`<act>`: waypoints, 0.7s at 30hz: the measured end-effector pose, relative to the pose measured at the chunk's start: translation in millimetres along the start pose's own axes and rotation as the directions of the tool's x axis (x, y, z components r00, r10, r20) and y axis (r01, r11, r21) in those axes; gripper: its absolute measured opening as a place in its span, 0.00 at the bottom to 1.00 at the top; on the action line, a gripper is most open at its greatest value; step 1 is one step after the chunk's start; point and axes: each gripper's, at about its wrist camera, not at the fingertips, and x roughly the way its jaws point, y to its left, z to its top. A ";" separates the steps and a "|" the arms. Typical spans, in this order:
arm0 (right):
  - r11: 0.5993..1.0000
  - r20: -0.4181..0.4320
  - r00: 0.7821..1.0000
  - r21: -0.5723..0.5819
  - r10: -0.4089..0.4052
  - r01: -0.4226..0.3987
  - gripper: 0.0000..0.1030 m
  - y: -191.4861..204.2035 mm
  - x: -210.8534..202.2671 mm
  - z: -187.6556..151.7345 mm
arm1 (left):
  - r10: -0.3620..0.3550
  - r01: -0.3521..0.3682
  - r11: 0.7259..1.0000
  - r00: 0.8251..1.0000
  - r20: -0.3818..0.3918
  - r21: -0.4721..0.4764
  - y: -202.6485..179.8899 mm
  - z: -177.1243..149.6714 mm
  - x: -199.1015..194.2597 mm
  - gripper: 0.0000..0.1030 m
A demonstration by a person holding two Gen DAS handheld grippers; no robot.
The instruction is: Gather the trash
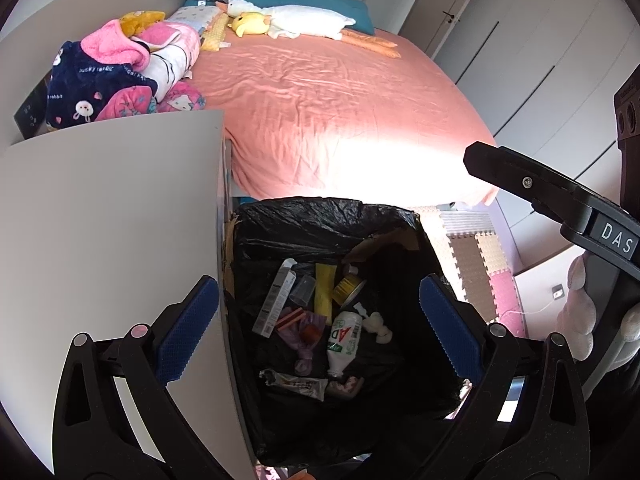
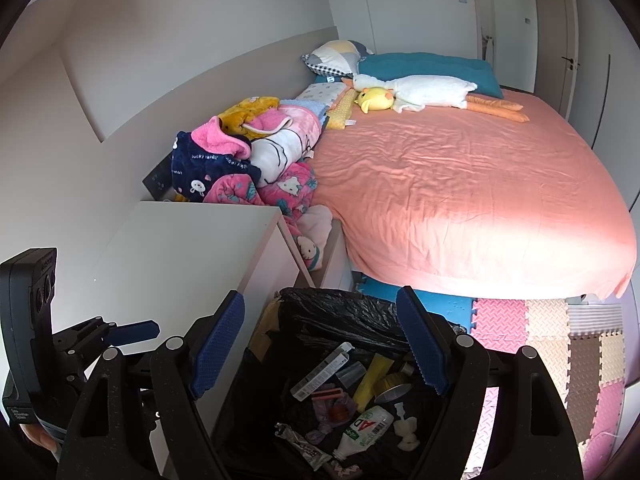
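Note:
A bin lined with a black bag stands on the floor between a white cabinet and the bed; it also shows in the right wrist view. Inside lie a white AD bottle, a yellow tube, a long white box, wrappers and other trash; the bottle also shows in the right wrist view. My left gripper is open and empty above the bin. My right gripper is open and empty above the bin too.
A white cabinet stands left of the bin. A bed with a salmon sheet carries plush toys and a heap of blankets. Foam puzzle mats cover the floor on the right. Wardrobe doors line the far wall.

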 end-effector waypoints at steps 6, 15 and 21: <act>1.000 0.000 1.000 0.000 -0.001 0.001 0.76 0.5 0.4 0.3 | 0.004 -0.004 1.000 1.000 0.011 0.004 0.6 0.2 -1.7 0.94; 1.000 -0.001 1.000 -0.001 -0.003 0.003 0.76 0.5 0.4 0.7 | 0.021 -0.021 1.000 1.000 0.018 0.019 -1.9 -0.3 -2.1 0.94; 1.000 0.001 1.000 0.000 -0.003 0.003 0.76 -3.6 0.1 -1.3 | 0.025 -0.028 0.999 0.997 0.075 0.034 -2.3 -0.6 -10.2 0.94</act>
